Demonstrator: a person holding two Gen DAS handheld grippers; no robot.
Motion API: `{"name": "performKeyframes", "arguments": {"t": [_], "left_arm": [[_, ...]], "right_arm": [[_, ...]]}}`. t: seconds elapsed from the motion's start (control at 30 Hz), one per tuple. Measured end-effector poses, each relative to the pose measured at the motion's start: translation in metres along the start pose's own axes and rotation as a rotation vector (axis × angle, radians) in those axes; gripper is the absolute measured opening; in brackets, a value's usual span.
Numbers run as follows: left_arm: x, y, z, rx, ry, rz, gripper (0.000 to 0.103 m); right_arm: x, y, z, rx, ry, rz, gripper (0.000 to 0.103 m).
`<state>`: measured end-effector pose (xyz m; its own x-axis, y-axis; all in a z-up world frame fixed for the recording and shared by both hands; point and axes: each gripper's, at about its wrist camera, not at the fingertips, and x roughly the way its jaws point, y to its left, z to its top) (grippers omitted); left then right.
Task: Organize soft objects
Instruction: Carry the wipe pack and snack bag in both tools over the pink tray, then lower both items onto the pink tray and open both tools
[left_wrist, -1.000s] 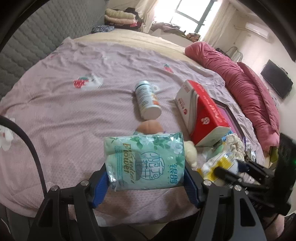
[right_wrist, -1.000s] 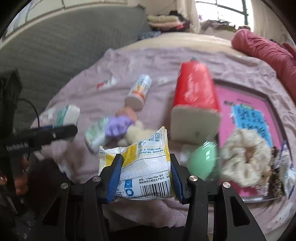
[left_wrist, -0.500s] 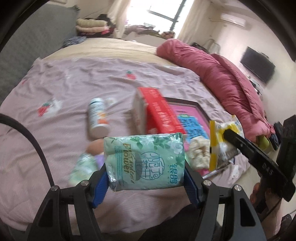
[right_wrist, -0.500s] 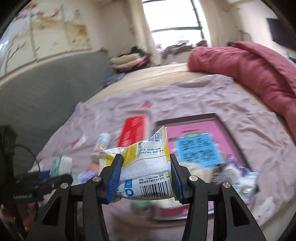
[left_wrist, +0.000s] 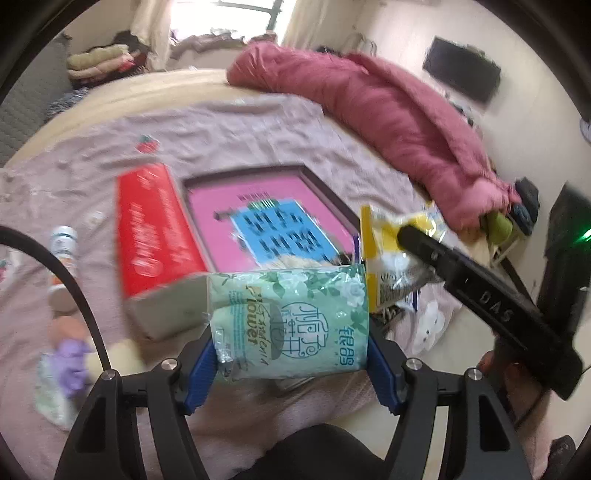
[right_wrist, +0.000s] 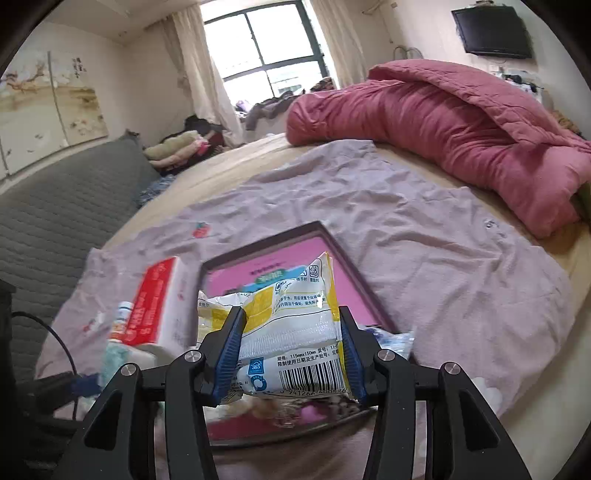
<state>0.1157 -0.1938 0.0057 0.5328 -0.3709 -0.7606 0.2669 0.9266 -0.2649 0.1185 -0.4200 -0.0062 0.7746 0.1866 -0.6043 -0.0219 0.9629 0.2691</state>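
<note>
Over bed (right_wrist: 424, 236), both tongs tilt down, clamping packets.

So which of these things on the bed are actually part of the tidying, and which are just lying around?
Part of the job:
- green tissue pack, held in left gripper
- yellow-white pack, held in right gripper
- pink tray

Lying about:
- red box
- white bottle
- pink quilt
- wall TV
</note>
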Motion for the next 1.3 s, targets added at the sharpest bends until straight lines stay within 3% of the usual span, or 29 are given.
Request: {"name": "performKeyframes", "arguments": {"t": [0.33,1.0,1.3], "left_arm": [[0.075,-0.017,-0.012,0.011,0.137,0.001,0.070],[0.108,-0.020,-0.007,0.040,0.158,0.020,0.070],[0.108,-0.019,-0.007,0.035,0.156,0.012,0.070]], "right_arm": [[0.025,-0.026,-0.009,0.038,0.040,-0.013,0.050],[0.078,-0.032,-0.017,0.002,0.110,-0.016,0.051],[0.074,-0.034,-0.018,0.028,0.086,0.009,0.062]]}}
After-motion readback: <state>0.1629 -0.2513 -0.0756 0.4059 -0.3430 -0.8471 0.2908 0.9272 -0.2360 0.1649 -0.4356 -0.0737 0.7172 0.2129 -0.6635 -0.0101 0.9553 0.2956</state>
